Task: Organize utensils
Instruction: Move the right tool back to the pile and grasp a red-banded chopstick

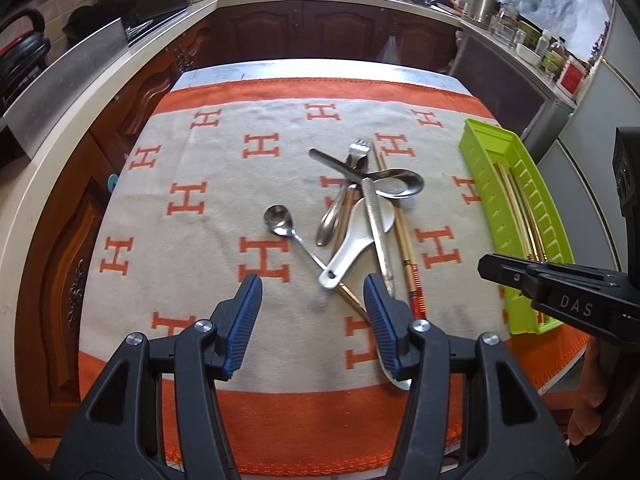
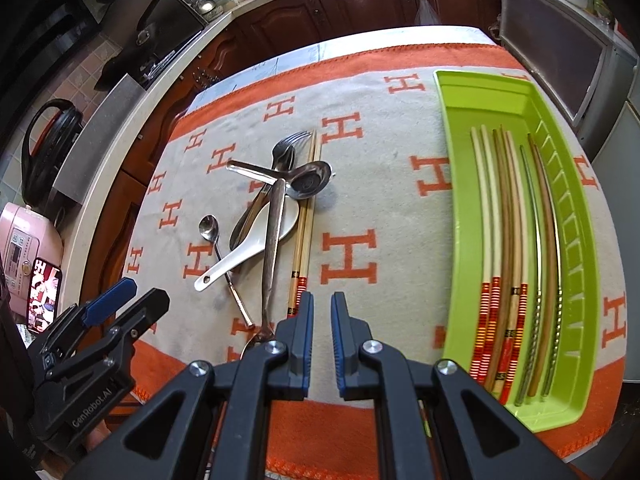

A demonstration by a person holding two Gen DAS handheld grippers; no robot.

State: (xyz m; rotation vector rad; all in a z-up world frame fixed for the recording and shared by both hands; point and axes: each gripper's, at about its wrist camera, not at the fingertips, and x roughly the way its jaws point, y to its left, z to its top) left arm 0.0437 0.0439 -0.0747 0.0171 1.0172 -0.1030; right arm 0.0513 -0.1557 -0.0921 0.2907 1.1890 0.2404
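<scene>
A pile of utensils lies mid-cloth: a white ceramic spoon [image 1: 360, 236], a small metal spoon [image 1: 278, 220], a fork [image 1: 356, 152], a large metal spoon [image 1: 400, 186] and a pair of red-banded chopsticks [image 1: 404, 240]. My left gripper [image 1: 312, 284] hovers open just in front of the pile, nothing between its blue pads. A green tray [image 2: 452, 160] at the right holds several chopsticks [image 2: 504, 240] laid lengthwise. My right gripper [image 2: 322, 298] is shut and holds nothing, near the chopsticks' [image 2: 306, 220] banded ends, left of the tray.
The orange and beige H-patterned cloth [image 1: 192, 200] covers a small table ringed by kitchen counters and dark wood cabinets [image 1: 340, 32]. A pink appliance [image 2: 28, 240] and a phone [image 2: 44, 296] sit at the left. A hand [image 1: 588, 400] shows at the right edge.
</scene>
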